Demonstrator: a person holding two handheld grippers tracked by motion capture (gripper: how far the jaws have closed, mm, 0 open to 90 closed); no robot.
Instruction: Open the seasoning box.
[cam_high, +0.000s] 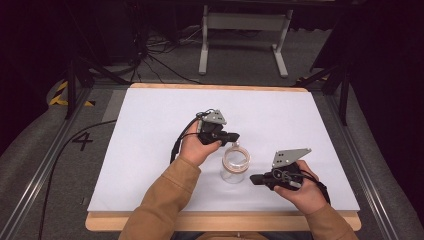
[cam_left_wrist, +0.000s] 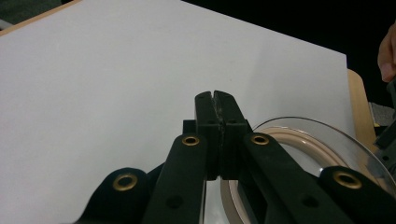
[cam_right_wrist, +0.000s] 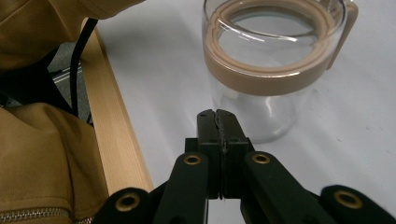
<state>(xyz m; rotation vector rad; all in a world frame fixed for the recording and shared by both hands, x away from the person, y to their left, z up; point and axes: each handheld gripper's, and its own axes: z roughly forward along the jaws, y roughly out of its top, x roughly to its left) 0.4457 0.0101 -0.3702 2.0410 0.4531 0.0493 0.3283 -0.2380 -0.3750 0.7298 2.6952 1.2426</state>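
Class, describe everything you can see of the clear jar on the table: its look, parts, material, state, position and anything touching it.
The jar looks like clear glass or plastic, round, short and upright on the white table. A tan band that looks rubbery rings its mouth, with a tan strap down one side. It appears empty. In the high view it stands near the front edge between the left gripper and right gripper. Both have their jaws shut; neither grips it.

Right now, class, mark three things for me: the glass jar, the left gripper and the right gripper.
glass jar (cam_right_wrist: 261, 70), right gripper view, on its tan lid band.
left gripper (cam_left_wrist: 215, 100), left gripper view, at the closed jaw tips.
right gripper (cam_right_wrist: 218, 119), right gripper view, at the closed jaw tips.
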